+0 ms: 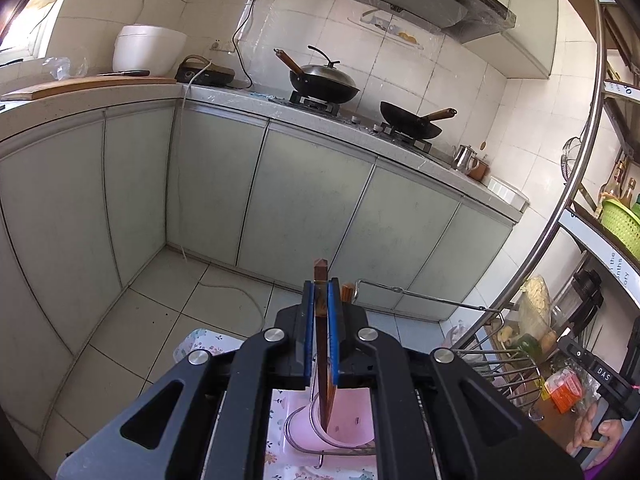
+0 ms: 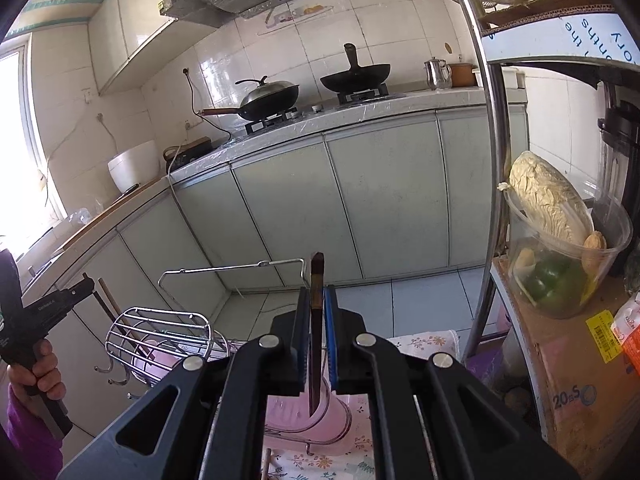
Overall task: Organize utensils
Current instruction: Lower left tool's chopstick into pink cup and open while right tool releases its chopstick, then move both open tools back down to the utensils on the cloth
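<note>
My left gripper (image 1: 321, 300) is shut on a brown wooden chopstick (image 1: 320, 280) that stands upright, its lower end in a pink cup (image 1: 344, 420) below. My right gripper (image 2: 317, 308) is shut on a dark wooden chopstick (image 2: 316, 276), also upright, its lower end over a pink cup (image 2: 328, 416) held in a wire rack. The left gripper (image 2: 86, 282) shows at the left of the right wrist view beside a wire utensil basket (image 2: 160, 336) that holds another chopstick (image 2: 116, 316). The right hand's grip (image 1: 600, 376) shows at the lower right of the left wrist view.
A floral cloth (image 2: 424, 340) covers the surface under the rack. A metal shelf post (image 2: 492, 160) stands right, with a tub of cabbage and peppers (image 2: 556, 248) and a cardboard box (image 2: 576, 368). Kitchen cabinets (image 1: 312, 200), two woks (image 1: 324, 80) and a rice cooker (image 1: 148, 48) are beyond.
</note>
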Demonstrator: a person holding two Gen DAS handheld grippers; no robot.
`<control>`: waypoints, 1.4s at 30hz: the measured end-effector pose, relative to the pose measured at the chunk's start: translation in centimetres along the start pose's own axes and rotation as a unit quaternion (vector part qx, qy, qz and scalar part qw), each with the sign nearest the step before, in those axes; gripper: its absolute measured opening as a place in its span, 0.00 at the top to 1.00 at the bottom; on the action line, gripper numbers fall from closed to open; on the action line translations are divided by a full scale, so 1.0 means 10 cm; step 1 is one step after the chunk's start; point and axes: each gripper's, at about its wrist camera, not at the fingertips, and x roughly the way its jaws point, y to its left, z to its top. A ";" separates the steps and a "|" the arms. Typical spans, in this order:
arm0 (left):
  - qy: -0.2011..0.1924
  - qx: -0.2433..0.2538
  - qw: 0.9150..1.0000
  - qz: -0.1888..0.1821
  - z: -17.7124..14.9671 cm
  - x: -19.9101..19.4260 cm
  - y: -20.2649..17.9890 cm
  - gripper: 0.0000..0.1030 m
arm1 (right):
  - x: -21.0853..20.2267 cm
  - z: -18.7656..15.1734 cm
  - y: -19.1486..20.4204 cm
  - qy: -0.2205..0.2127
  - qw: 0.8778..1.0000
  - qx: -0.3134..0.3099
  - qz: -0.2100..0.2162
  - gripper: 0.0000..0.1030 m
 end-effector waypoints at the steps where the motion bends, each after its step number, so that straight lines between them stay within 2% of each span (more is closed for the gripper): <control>1: -0.001 0.002 1.000 0.002 -0.01 -0.01 0.00 0.95 | 0.01 -0.01 -0.01 0.003 1.000 0.003 0.002 0.93; 4: 0.002 0.007 1.000 0.007 -0.02 0.00 -0.03 0.94 | 0.01 -0.03 -0.04 0.006 1.000 0.013 0.006 0.90; 5: 0.005 0.007 1.000 0.007 -0.02 0.01 -0.02 0.91 | 0.00 -0.03 -0.05 0.006 1.000 0.017 0.008 0.86; 8: 0.007 -0.001 1.000 0.007 -0.02 0.00 0.00 0.72 | -0.04 -0.05 -0.06 0.001 1.000 0.024 0.016 0.82; 11: 0.001 -0.008 1.000 0.004 -0.02 -0.05 0.01 0.67 | -0.09 -0.06 -0.05 -0.001 1.000 0.021 0.018 0.82; 18: -0.005 -0.011 1.000 0.002 -0.01 -0.18 0.04 0.66 | -0.23 -0.17 -0.07 -0.004 0.999 0.028 0.020 0.82; 28: -0.007 -0.021 1.000 -0.009 -0.24 -0.53 0.12 0.66 | -0.43 -0.54 -0.16 0.015 0.998 0.051 0.023 0.82; 33: 0.017 -0.005 1.000 -0.017 -0.45 -0.61 0.10 0.66 | -0.43 -0.79 -0.17 0.038 0.997 0.062 0.027 0.82; 42: 0.090 0.024 0.995 -0.030 -1.03 -0.51 0.01 0.66 | -0.29 -1.23 -0.21 0.092 0.992 0.084 0.031 0.82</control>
